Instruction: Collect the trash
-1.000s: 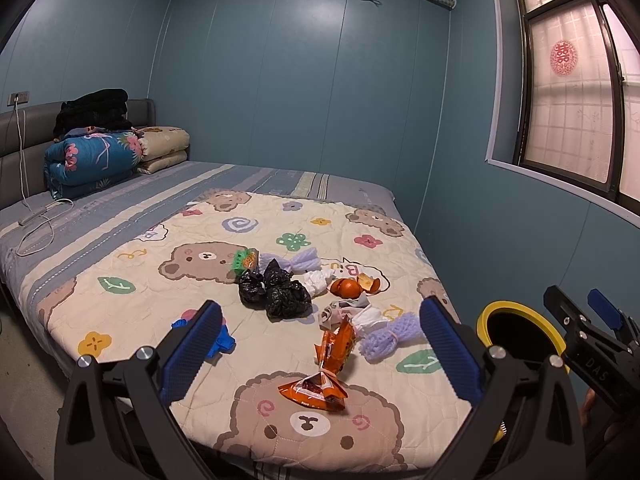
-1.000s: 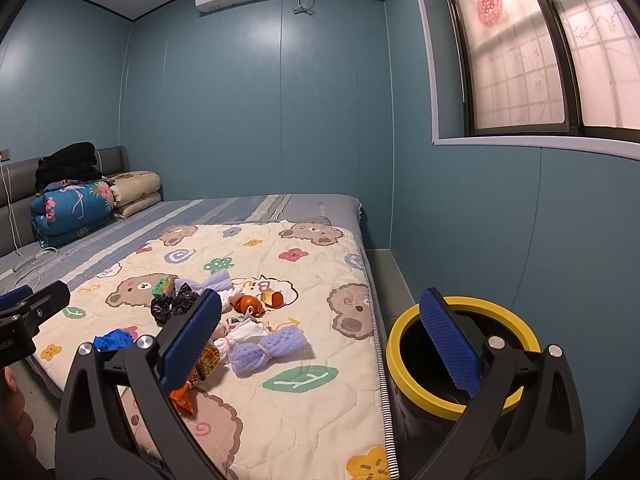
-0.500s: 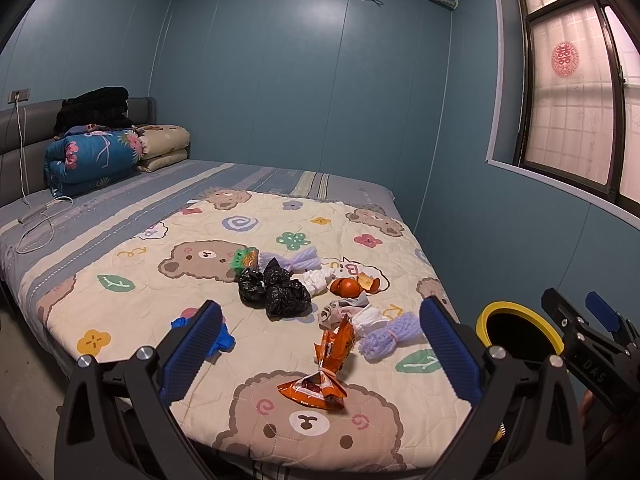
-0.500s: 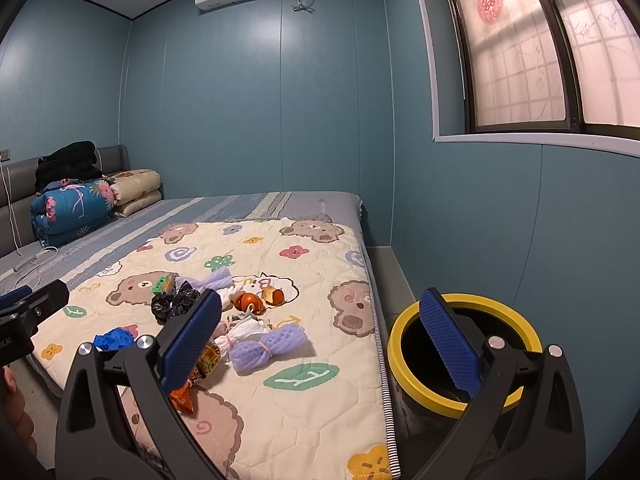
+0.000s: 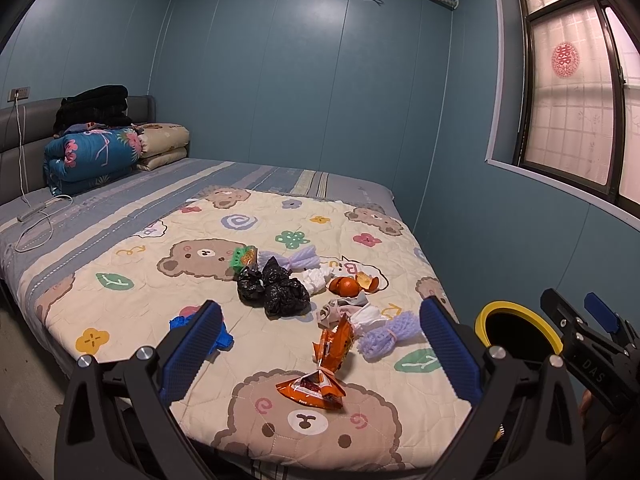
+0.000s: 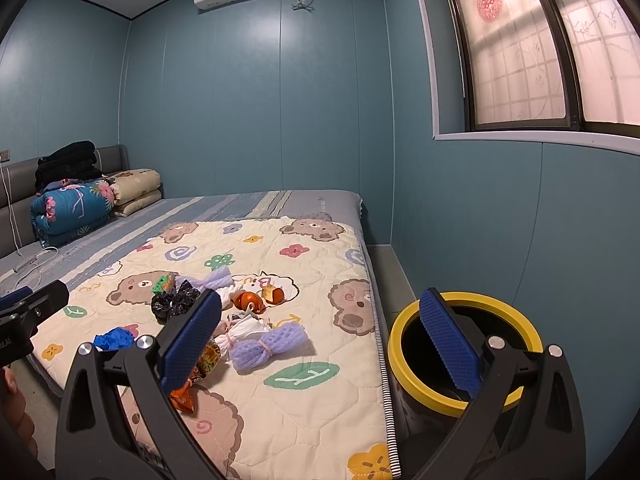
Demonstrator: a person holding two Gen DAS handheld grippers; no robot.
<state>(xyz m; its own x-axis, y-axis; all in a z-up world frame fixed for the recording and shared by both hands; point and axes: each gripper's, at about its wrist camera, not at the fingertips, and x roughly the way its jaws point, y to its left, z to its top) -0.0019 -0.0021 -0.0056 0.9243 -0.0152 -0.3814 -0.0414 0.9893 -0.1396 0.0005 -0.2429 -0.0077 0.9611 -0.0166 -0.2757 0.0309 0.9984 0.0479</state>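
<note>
Two claws, both spread wide and empty: left claw (image 5: 320, 344) poised above the near edge of the bed (image 5: 280, 184), right claw (image 6: 320, 340) raised between the bed's side and the bin (image 6: 404, 344). Spread over a bear-print quilt (image 5: 132, 264), a loose scatter of trash near the middle. Closest to the left claw: an orange snack wrapper (image 5: 314, 388) lying flat on a bear face, a second orange wrapper (image 5: 334, 344) standing crumpled just behind it. Right of these, a lavender foam net (image 5: 386, 334), touching a wad of white paper (image 5: 366, 314). Further back: black plastic bags (image 5: 280, 292) bunched together, orange peel (image 5: 352, 284) to their right, another lavender net (image 5: 298, 258) and a small green packet (image 5: 242, 256) behind. Off to the left, a crumpled blue glove (image 5: 178, 322), well apart from the rest. Beside the bed on the floor, a yellow-rimmed black bin, upright. At the headboard end, folded bedding (image 5: 92, 152) stacked in a pile.
</note>
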